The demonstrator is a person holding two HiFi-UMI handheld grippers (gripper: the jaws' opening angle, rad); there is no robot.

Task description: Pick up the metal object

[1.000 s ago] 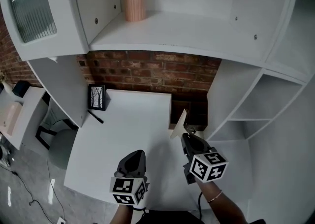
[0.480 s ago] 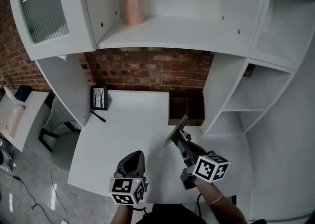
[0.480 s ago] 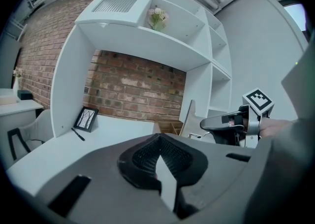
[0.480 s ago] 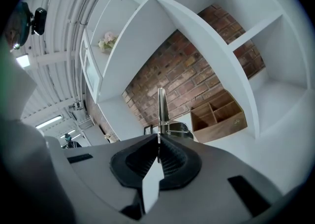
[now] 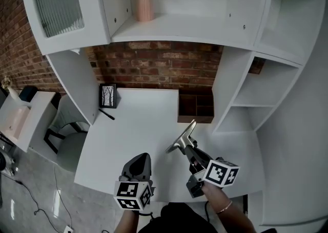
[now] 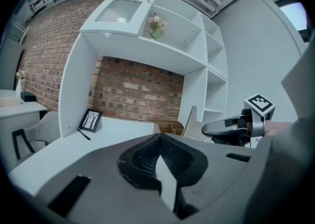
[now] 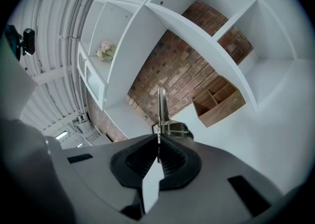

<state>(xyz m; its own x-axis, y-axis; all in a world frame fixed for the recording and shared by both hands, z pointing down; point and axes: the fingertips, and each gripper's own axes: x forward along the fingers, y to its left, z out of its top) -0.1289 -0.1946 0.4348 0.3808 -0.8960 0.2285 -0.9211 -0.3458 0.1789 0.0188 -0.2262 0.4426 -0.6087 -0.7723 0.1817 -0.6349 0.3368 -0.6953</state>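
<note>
The metal object (image 5: pixel 183 136) is a flat shiny plate with a small wire bracket. It hangs tilted above the white desk (image 5: pixel 138 129), and my right gripper (image 5: pixel 189 148) is shut on its lower edge. In the right gripper view the plate (image 7: pixel 162 106) stands straight up out of the closed pads of that gripper (image 7: pixel 157 150). My left gripper (image 5: pixel 142 162) sits low over the desk's front edge, shut with nothing in it (image 6: pixel 158 156). From the left gripper view the plate (image 6: pixel 190 118) and the right gripper (image 6: pixel 224 128) show to the right.
A wooden divided box (image 5: pixel 196 108) stands against the brick wall at the desk's back right. A framed picture (image 5: pixel 107 96) and a black pen (image 5: pixel 106 114) lie at the back left. White shelves surround the desk; a pink vase (image 5: pixel 144 2) stands on the upper shelf.
The right gripper has carried the metal plate away from beside the wooden box, toward the desk's front, and tilted it over to the left. The left gripper has stayed put.
</note>
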